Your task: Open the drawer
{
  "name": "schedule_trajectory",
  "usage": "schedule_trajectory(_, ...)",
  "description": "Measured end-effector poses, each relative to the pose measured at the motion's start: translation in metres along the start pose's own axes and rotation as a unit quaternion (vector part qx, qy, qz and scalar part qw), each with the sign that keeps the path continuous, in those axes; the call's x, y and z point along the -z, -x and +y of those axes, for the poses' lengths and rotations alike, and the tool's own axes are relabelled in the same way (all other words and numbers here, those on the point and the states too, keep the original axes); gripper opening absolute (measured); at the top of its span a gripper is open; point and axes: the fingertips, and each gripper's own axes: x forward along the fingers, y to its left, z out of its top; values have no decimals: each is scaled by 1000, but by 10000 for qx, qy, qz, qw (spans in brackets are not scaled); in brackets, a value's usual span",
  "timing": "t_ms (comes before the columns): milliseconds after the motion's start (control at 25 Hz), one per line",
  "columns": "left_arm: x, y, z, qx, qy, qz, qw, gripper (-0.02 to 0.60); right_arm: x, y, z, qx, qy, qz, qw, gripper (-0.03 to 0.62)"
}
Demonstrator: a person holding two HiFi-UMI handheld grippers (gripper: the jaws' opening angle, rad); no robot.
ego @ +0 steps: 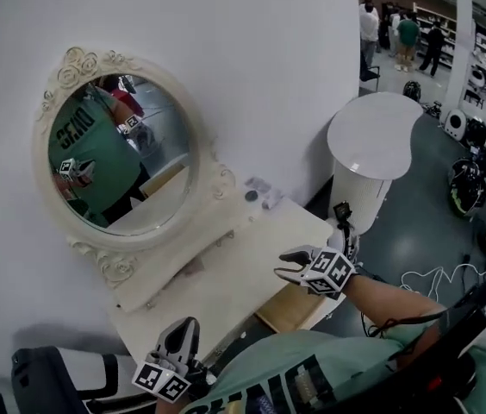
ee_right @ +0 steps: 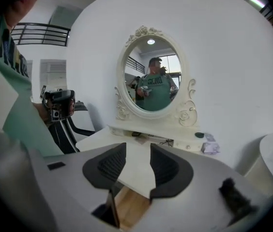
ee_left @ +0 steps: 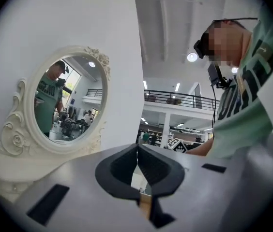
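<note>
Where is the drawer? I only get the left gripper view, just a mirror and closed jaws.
Observer: In the head view the drawer sticks out from under the tabletop, with its wooden bottom showing.
Operator: Is the other gripper holding it?
Observer: No. The right gripper has its jaws apart, with nothing between them.
Operator: Is anything on the table?
Observer: A small dark round thing lies on the ledge under the mirror.
</note>
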Motion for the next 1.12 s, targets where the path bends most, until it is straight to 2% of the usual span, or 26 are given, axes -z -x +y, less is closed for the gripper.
schedule_trajectory(160,13,-7,-43,-852,168,-335,9957,11,-4,13,-7,-781,258,-166,9965,144)
schedule_trajectory(240,21,-18,-70,-1086,294,-450,9926,11,-9,28,-10,-1103,382,-309,9927,124)
schedule_trajectory(320,30,-30,-92,-1267,383,-472,9901,11,-15,44,-15,-1316,436,-471,9892,77)
schedule_trajectory(440,33,-40,-118,-1477,422,-498,9869,11,-23,65,-18,-1532,222,-728,9853,18)
schedule_trajectory(560,22,-29,-128,-1701,271,-586,9833,11,-38,76,-9,-1763,-182,-946,9796,12)
schedule_trajectory(640,15,-17,-129,-1783,183,-709,9812,11,-49,78,-1,-1794,-204,-996,9785,12)
schedule_trajectory(760,9,-6,-129,-1705,84,-794,9821,11,-60,82,14,-1655,102,-1052,9805,12)
schedule_trajectory(960,4,28,-125,-1655,-46,-821,9828,11,-59,71,47,-1559,159,-969,9829,11)
schedule_trajectory(1120,9,57,-112,-1801,108,-849,9799,11,-66,54,76,-1637,361,-895,9818,11)
